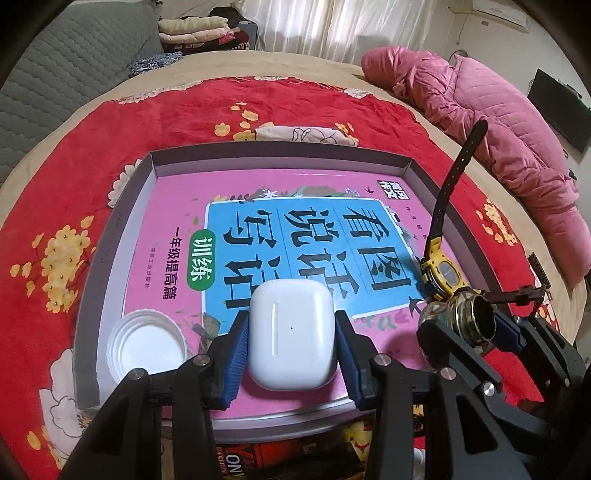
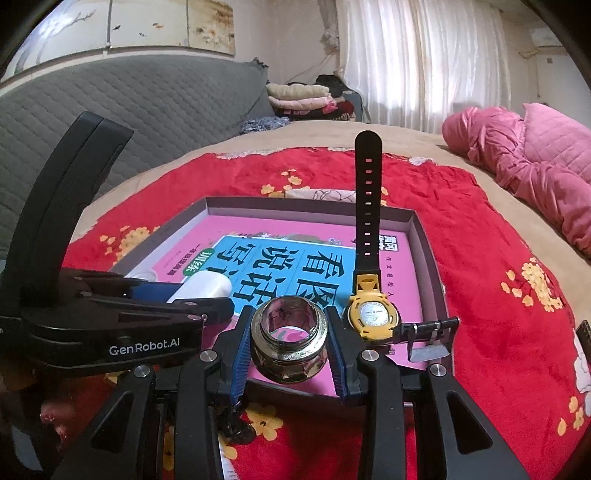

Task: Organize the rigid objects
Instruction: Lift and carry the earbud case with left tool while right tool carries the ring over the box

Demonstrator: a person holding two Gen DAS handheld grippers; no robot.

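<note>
A shallow grey box (image 1: 122, 206) lies on the red floral bedspread, with a pink and blue book (image 1: 295, 236) flat inside it. My left gripper (image 1: 291, 339) is shut on a white earbud case (image 1: 291, 332) over the book's near edge; the case also shows in the right wrist view (image 2: 203, 286). My right gripper (image 2: 288, 332) is shut on a small glass jar (image 2: 288, 332) at the box's near right corner, also seen in the left wrist view (image 1: 469, 321). A yellow watch (image 2: 373, 314) with a black strap sticking up stands just right of the jar. A white lid (image 1: 147, 343) lies in the box's near left corner.
A pink quilted jacket (image 1: 491, 122) lies at the bed's far right. Folded clothes (image 1: 199, 31) are stacked at the far end. A grey padded headboard (image 2: 110, 107) runs along the left. A dark book (image 1: 288, 458) lies under the box's near edge.
</note>
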